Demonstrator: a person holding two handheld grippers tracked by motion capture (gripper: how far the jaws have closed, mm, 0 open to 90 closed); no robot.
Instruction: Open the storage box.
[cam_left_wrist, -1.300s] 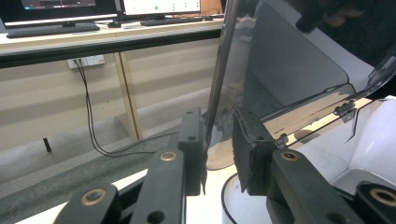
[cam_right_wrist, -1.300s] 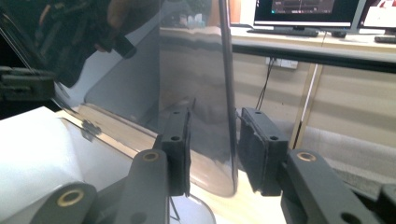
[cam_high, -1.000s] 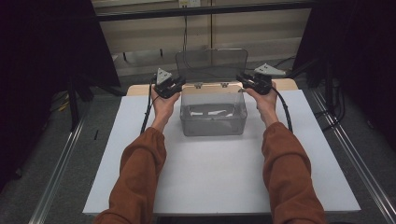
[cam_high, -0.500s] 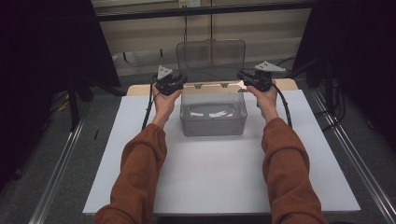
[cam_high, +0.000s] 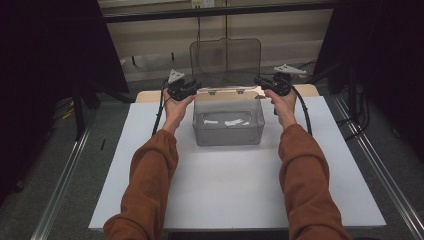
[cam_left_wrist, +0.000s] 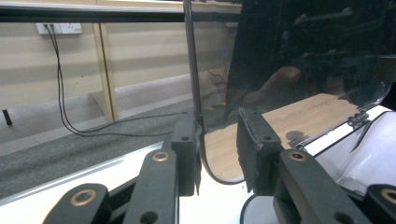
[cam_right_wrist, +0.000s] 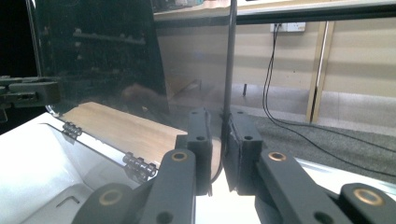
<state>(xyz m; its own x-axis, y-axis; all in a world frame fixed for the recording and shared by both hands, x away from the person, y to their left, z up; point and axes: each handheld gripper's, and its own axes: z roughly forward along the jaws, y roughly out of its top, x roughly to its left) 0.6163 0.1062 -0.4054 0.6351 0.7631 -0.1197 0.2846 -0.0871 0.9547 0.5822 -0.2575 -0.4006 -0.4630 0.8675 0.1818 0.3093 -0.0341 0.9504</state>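
— Both claws sit at the clear box's far corners. Left gripper (cam_high: 192, 88), at ten o'clock from the transparent plastic storage box (cam_high: 228, 127), has one jaw against the smoky hinged lid (cam_high: 225, 55), the other standing off: released.

— And the right gripper (cam_high: 260, 81)?

— At two o'clock, clenched on that lid's edge. Lid stands upright; box rests on the white table sheet (cam_high: 235, 180), near its far edge.

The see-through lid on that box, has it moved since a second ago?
Yes. The lid has swung up on its hinges, now upright above the box.
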